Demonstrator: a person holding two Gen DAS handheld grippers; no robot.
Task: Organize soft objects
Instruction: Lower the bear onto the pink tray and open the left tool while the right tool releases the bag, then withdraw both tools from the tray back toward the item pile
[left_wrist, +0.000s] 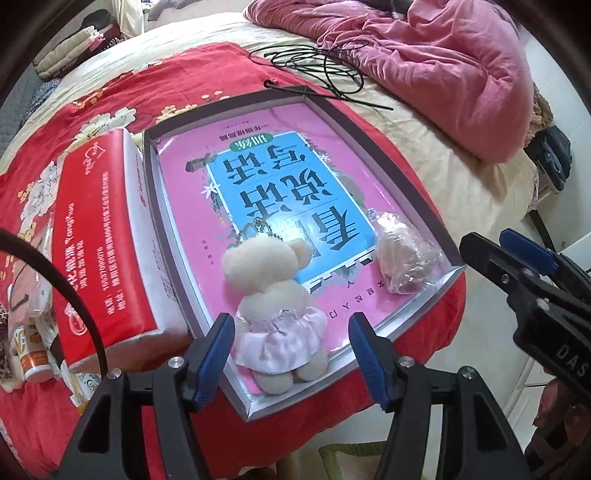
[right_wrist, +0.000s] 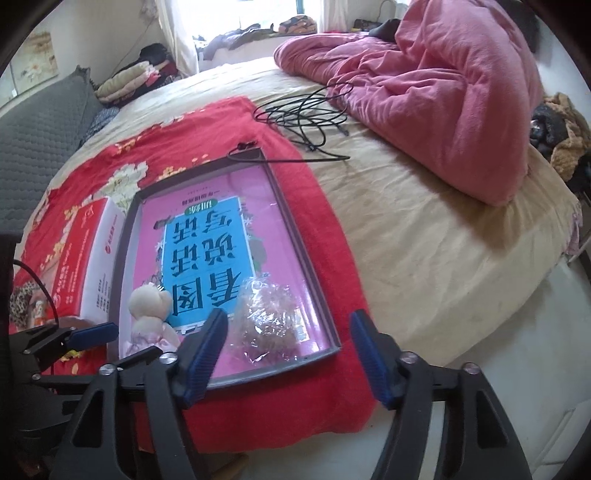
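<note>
Left gripper (left_wrist: 291, 354) open, jaws spread either side of the teddy bear (left_wrist: 275, 306), pads not touching it as far as the left view shows. Right gripper (right_wrist: 288, 354) also open and empty, hovering at the near edge of the tray (right_wrist: 317, 284), with the plastic bag (right_wrist: 267, 321) just ahead of its left finger. Bear lies in the tray's near left corner, on the pink and blue book (left_wrist: 280, 192) that fills the tray floor; bag rests in the near right corner. Bear's long axis runs roughly along the tray's length: head pointing away toward the far end, feet toward the left gripper, pink skirt at the near end. Judged step: left gripper lined up on the bear, either about to grasp or just let go; can't tell which. If grasping, next move calls for closing across the skirt or waist, squarely across the body. Tissue pack (left_wrist: 99, 236) sits just left of the tray on the red blanket (left_wrist: 110, 96); black cable (right_wrist: 303, 114) beyond on the bed.
</note>
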